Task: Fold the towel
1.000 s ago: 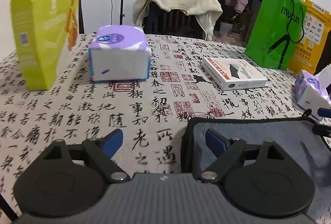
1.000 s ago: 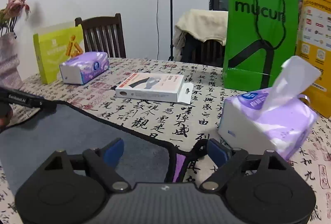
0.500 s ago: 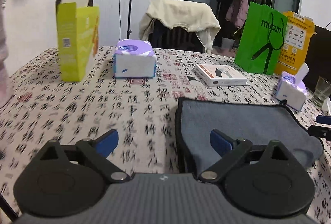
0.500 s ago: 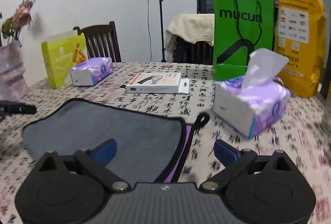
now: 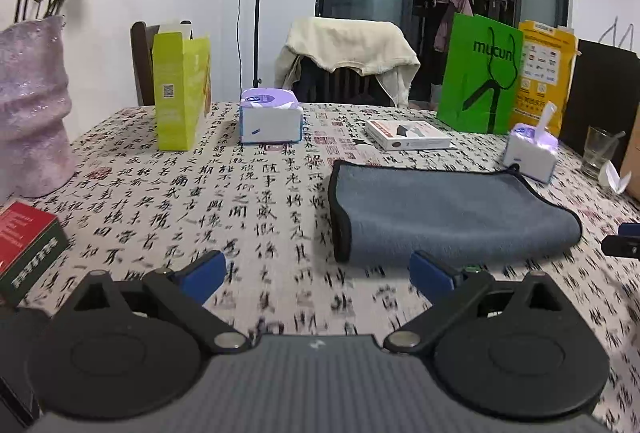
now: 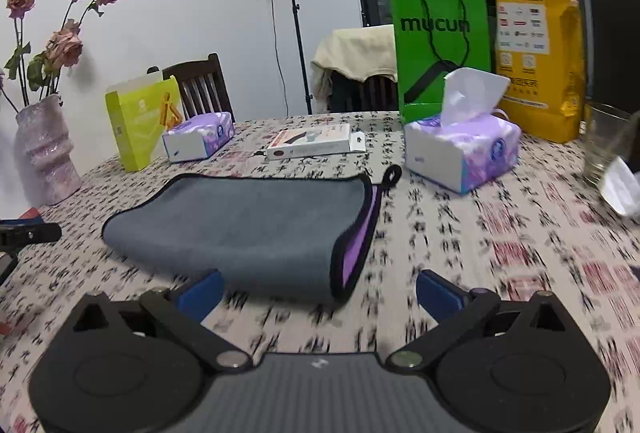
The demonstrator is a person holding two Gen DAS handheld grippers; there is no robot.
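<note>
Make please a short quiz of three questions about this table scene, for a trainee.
1. True or false: the left gripper is shut on the towel.
2. Which colour shows at the towel's right open edge in the right wrist view? A) purple B) red C) yellow
3. Fill in: the tissue pack with a sheet sticking up stands in front of the ___ bag.

Key: 1 false, its fingers are spread, clear of the cloth, as on the right gripper. 2 A. 3 green.
</note>
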